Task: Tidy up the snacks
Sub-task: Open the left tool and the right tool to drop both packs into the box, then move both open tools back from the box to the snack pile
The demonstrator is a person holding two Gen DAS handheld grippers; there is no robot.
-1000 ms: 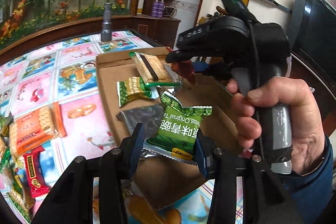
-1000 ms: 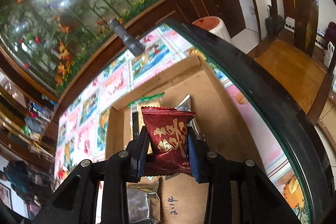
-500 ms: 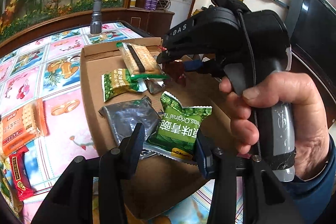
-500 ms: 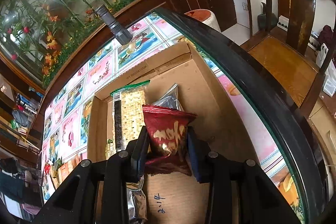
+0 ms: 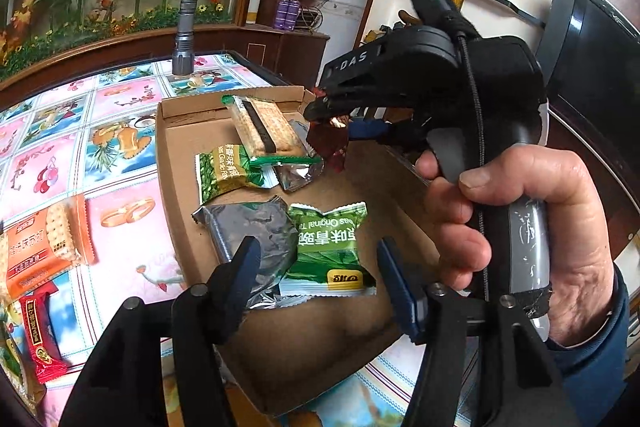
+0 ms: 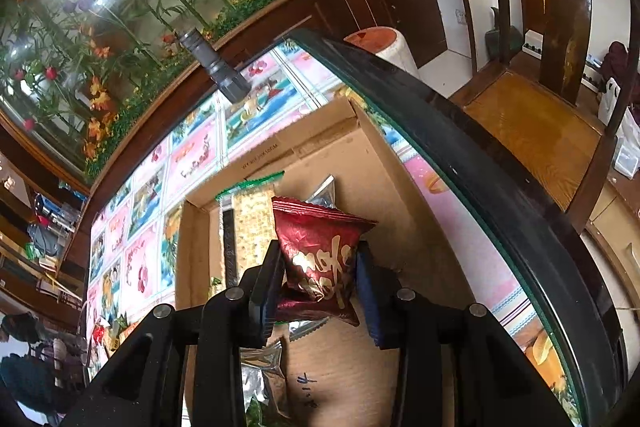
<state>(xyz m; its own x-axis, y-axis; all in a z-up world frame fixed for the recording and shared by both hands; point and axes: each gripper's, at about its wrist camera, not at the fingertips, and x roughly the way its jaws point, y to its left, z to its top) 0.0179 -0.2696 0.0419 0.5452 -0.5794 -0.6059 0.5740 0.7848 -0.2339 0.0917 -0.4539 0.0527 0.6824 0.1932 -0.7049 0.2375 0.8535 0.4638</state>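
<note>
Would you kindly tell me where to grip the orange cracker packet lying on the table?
Grip the orange cracker packet across its two long edges, from above. It lies flat on the tablecloth, outside the cardboard box; the left tongs are nearer.

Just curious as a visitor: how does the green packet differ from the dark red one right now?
The green packet lies flat in the cardboard box; the red packet is held up above it. The left tongs have just been opening and stand clear of the green packet, while the right tongs squeeze the red one. Both are small sealed snack packets.
</note>
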